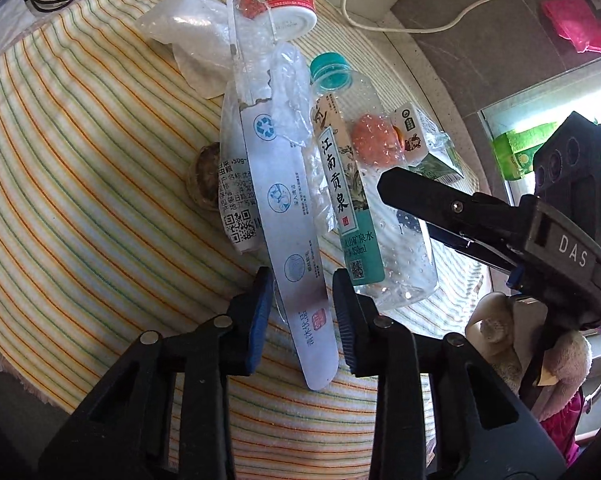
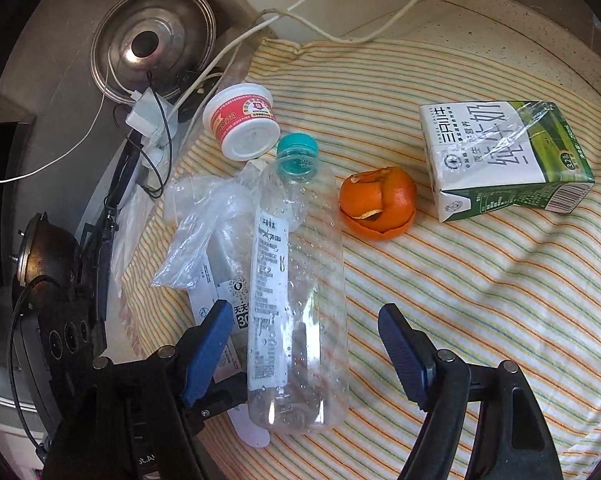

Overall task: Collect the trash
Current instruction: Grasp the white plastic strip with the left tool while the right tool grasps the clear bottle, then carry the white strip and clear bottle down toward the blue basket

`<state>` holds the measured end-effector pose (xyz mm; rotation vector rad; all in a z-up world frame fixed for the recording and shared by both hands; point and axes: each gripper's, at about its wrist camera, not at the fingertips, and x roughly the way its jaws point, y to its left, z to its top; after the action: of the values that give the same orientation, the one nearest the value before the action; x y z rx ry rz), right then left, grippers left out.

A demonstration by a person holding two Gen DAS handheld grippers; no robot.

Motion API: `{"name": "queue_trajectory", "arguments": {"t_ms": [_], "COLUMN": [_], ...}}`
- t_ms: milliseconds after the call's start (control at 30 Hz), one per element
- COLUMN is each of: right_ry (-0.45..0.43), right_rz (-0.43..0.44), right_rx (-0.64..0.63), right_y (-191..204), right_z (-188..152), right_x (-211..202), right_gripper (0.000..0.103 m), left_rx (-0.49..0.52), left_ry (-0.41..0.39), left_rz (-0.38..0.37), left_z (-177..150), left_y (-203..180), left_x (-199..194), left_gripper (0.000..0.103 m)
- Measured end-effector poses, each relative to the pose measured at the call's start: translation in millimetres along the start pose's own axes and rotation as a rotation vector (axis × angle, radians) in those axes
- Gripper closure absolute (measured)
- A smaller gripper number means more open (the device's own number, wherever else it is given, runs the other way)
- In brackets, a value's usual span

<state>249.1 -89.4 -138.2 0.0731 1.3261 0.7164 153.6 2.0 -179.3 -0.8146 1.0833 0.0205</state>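
Trash lies on a striped cloth (image 1: 80, 168). My left gripper (image 1: 302, 316) is open, its pads on either side of a clear plastic bag with a white printed strip (image 1: 296, 248), which also shows in the right wrist view (image 2: 204, 216). My right gripper (image 2: 304, 344) is open around the lower half of an empty clear water bottle with a teal cap (image 2: 292, 280); the bottle also shows in the left wrist view (image 1: 364, 208). An orange peel (image 2: 378, 204), a green-and-white milk carton (image 2: 500, 160) and a white cup with a red label (image 2: 242, 120) lie beyond.
A small brown round object (image 1: 204, 176) lies left of the bag. White cables and a plug (image 2: 148, 120), a metal pot lid (image 2: 152, 44) and a dark pot (image 2: 44, 248) stand left of the cloth. A pink cloth (image 1: 576, 28) lies far right.
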Motion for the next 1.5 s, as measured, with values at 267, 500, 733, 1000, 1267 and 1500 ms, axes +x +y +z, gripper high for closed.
{"name": "queue_trajectory", "arguments": {"t_ms": [267, 500, 733, 1000, 1267, 1500], "right_ry": [0.03, 0.035, -0.002, -0.044, -0.082, -0.125], "right_rz": [-0.013, 0.005, 0.005, 0.034, 0.059, 0.075], "right_rx": [0.006, 0.008, 0.02, 0.042, 0.096, 0.118], "right_y": [1, 4, 5, 4, -1, 5], "right_z": [3, 0, -8, -27, -56, -83], "right_x": [15, 17, 9, -11, -27, -47], "right_gripper": [0.029, 0.046, 0.047, 0.047, 0.047, 0.047], "left_rx": [-0.029, -0.003, 0.006, 0.032, 0.071, 0.102], "left_ry": [-0.03, -0.066, -0.108, -0.141, -0.147, -0.142], "left_rz": [-0.011, -0.01, -0.018, 0.002, 0.018, 0.024], "left_z": [1, -1, -4, -11, -21, -31], "left_y": [6, 6, 12, 23, 28, 38], "left_x": [-3, -18, -40, -64, -79, -93], "left_gripper": [0.077, 0.077, 0.078, 0.078, 0.078, 0.078]}}
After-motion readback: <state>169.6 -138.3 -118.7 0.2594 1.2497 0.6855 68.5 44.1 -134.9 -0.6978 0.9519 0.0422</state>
